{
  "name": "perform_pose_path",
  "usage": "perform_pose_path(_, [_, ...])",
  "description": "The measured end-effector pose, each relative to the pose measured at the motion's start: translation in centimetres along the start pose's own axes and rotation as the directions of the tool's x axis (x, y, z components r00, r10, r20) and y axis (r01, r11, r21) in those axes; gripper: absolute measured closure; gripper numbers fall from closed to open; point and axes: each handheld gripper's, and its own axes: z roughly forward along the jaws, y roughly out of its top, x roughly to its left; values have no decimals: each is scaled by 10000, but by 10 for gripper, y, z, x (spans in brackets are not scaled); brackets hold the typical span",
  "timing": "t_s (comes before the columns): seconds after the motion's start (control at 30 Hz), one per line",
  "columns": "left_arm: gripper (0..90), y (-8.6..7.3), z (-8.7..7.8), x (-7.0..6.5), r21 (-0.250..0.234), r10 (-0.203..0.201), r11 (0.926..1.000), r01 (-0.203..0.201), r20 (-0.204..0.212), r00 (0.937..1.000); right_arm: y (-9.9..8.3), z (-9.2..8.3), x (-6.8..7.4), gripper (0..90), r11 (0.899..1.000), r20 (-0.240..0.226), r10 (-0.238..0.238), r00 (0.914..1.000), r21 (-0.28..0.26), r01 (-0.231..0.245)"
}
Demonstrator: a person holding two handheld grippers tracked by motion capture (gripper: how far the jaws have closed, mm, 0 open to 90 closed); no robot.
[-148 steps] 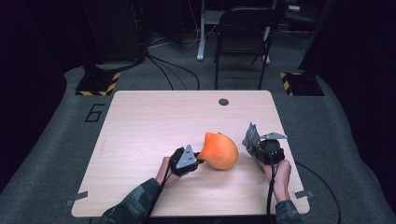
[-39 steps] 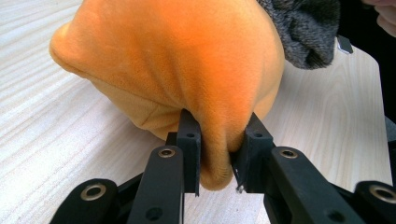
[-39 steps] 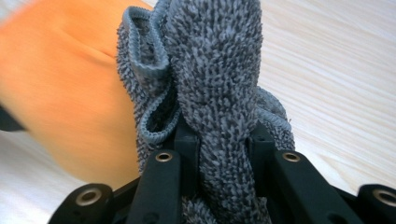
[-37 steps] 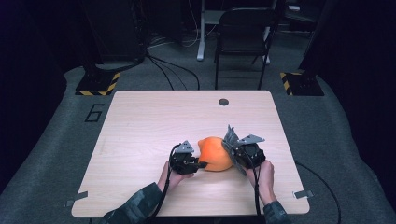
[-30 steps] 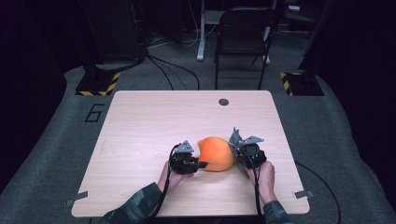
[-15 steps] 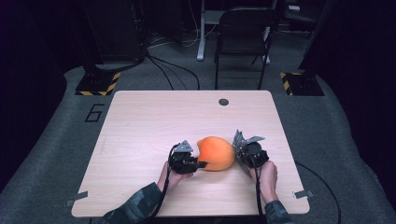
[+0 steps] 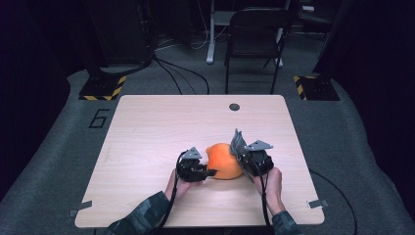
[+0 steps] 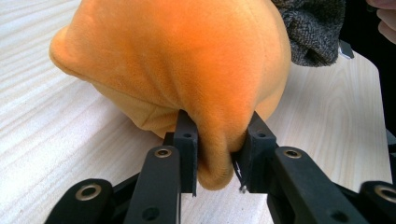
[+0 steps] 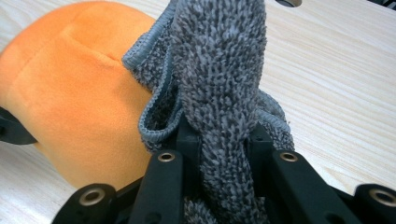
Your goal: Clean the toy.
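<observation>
Pinching a fold of the soft orange plush object point(image 8: 177, 60), the left gripper point(image 8: 215, 154) has its two black jaws pressed into the velvety fabric from either side, a small bulge of it hanging down between them; the jaws have just been opening a little, yet the fold is caught between the pads. In the high view this left gripper point(image 7: 208, 171) meets the rounded orange plush object point(image 7: 225, 161) at its near left side, the person's left hand point(image 7: 178, 183) behind it.

The right gripper point(image 9: 219, 144) is clenched on a thick grey looped-pile cloth point(image 9: 219, 70), a towel-like piece with a stitched blue-grey hem; the cloth stands up between the jaws in a bunched column and leans against the orange plush. From above, the right gripper point(image 7: 247, 156) sits just beside the plush on its right, the grey cloth point(image 7: 238, 143) rising in touch with the plush's right flank, and the right hand point(image 7: 271, 183) trails back toward the near edge.

The plush is smooth, short-napped and seamed, domed like a squashed ball. It rests on the pale wood-grain tabletop point(image 7: 156, 127), right of centre and closer to the near edge than the far one. A small dark round disc point(image 7: 234, 106) lies near the far edge, well apart from both grippers.
</observation>
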Motion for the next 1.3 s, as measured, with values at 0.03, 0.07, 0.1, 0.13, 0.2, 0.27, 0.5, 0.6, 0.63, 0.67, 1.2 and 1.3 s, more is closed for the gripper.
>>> perform_pose_path(0.03, [661, 0, 0, 1, 38, 59, 10000, -59, 6, 10000, 0, 2, 1, 742, 9999, 47, -116, 9999, 94, 116])
perform_pose_path(0.07, [641, 0, 0, 1, -5, 141, 9999, -141, -1, 9999, 0, 3, 2, 742, 9999, 118, -81, 9999, 118, 79])
perform_pose_path(0.1, [607, 0, 0, 1, -5, 141, 9999, -141, -1, 9999, 0, 4, 1, 743, 9998, 117, -193, 9997, 107, 192])
perform_pose_path(0.13, [607, 0, 0, 2, -41, 246, 9997, -246, 61, 9997, 0, 4, 1, 743, 9998, 117, -193, 9997, 107, 192])
perform_pose_path(0.2, [518, -1, 0, 4, -57, 571, 9984, -571, 81, 9983, 0, 5, 2, 743, 9995, 152, -251, 9996, 181, 248])
perform_pose_path(0.27, [495, -1, -2, 5, -48, 1114, 9938, -1114, 131, 9937, 0, 5, 1, 743, 9994, 124, -278, 9995, 206, 276])
perform_pose_path(0.5, [323, -2, -6, -1, 37, 2940, 9558, -2940, -261, 9554, 0, 7, -3, 743, 9996, 64, -201, 9998, 209, 200])
perform_pose_path(0.6, [252, -2, -6, -7, 105, 3782, 9254, -3789, -923, 9211, 1, 7, -3, 743, 9996, 14, -190, 9998, 218, 190])
perform_pose_path(0.63, [207, -1, -7, -8, 123, 3962, 9177, -3970, -984, 9129, 1, 7, -3, 743, 9995, -32, -200, 9998, 259, 201])
perform_pose_path(0.67, [207, -1, -8, -10, 83, 4169, 9080, -4188, -1162, 9015, 1, 7, -3, 743, 9995, 13, -184, 9998, 238, 184])
perform_pose_path(1.2, [158, -10, 8, -6, 809, 6261, 7773, -6239, -1962, 7546, 3, 11, -2, 743, 9993, 9, -181, 9998, 336, 181])
perform_pose_path(1.3, [162, -11, 8, -7, 827, 6432, 7618, -6425, -2145, 7351, 2, 11, -1, 743, 9994, 29, -92, 10000, 334, 91])
